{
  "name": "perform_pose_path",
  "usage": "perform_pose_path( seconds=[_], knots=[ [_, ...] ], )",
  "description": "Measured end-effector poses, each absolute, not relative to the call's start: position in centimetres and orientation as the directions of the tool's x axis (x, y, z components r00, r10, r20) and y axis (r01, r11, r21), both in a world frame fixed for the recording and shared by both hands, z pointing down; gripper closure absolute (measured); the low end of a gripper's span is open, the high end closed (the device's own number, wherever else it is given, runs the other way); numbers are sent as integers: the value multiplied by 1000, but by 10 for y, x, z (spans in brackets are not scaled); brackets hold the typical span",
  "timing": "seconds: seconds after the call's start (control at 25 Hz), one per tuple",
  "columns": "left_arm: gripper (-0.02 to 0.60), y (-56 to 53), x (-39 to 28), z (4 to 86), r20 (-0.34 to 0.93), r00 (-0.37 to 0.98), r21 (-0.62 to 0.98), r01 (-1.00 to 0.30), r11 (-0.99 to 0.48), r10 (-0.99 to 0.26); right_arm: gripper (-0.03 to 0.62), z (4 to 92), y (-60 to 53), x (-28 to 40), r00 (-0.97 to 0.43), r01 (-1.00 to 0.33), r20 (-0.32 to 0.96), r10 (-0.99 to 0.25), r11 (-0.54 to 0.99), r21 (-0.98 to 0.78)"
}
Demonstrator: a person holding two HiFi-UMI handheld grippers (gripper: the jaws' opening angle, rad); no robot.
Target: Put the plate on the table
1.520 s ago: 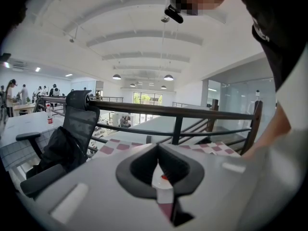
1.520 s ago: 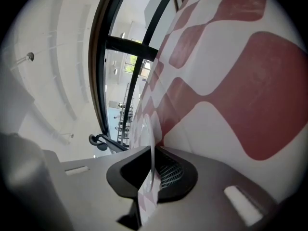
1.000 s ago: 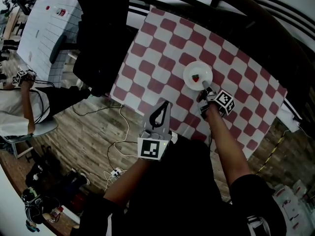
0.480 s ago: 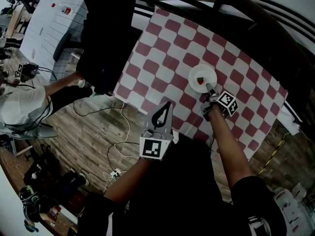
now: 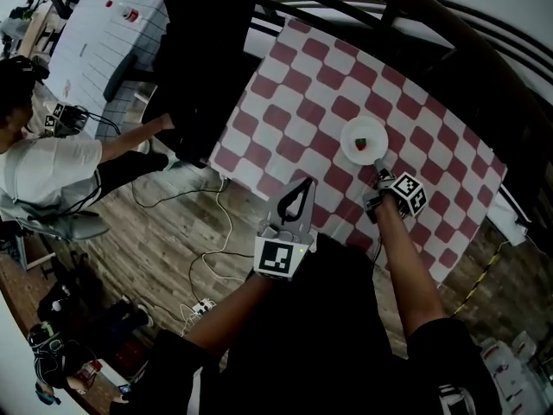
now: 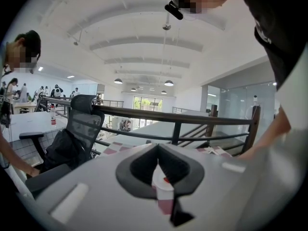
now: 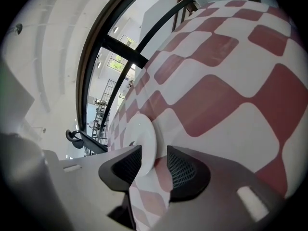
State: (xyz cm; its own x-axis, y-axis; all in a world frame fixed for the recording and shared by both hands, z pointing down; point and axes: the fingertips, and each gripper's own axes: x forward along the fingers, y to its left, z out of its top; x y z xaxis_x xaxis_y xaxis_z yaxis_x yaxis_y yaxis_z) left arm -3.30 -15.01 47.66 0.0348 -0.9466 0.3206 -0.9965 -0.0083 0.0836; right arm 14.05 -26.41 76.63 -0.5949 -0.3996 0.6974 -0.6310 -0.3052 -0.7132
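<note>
Left gripper [image 5: 302, 188] sits well to the left of the plate [image 5: 363, 138], short of it, jaws brought together on nothing. It points toward the plate from off the table [image 5: 259, 171] and looks merely parked, since one hand is enough for this job. Right gripper [image 7: 154, 163] is at the plate's near rim and has just been opening its jaws. They now stand wide apart with the rim between them, one pad close beside it, the other clear, nothing pinched. I read this as the release: the plate lies flat on the table with a small red thing [image 5: 361, 143] on it, so the placing looks done.

A red-and-white checked cloth [image 5: 302, 85] lies smooth all round the plate. Far left of the plate a seated person [image 5: 47, 167] works. Nearer the plate, a wood floor [image 5: 155, 249] carries loose cables [image 5: 220, 223], and a black office chair [image 5: 203, 67] stands beside the table. Beyond the plate runs a dark railing [image 7: 122, 53].
</note>
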Motion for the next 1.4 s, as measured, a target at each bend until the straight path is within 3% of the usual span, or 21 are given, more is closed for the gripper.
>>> perform_pose_path(
  seconds=[0.84,1.28,1.4],
  knots=[
    [572,-109,-73,444,221,64,96,-994,-43,-973,454,635,-201,85,-719,-538,522,-459,-108,-836],
    [572,-74,-112,413,138,-4,132,-991,23,-990,485,530,-153,34,-751,-566,406,-521,190,-802],
    [572,-67,-117,412,152,9,152,-988,15,-988,525,501,-139,23,-743,-591,379,-552,275,-759]
  ],
)
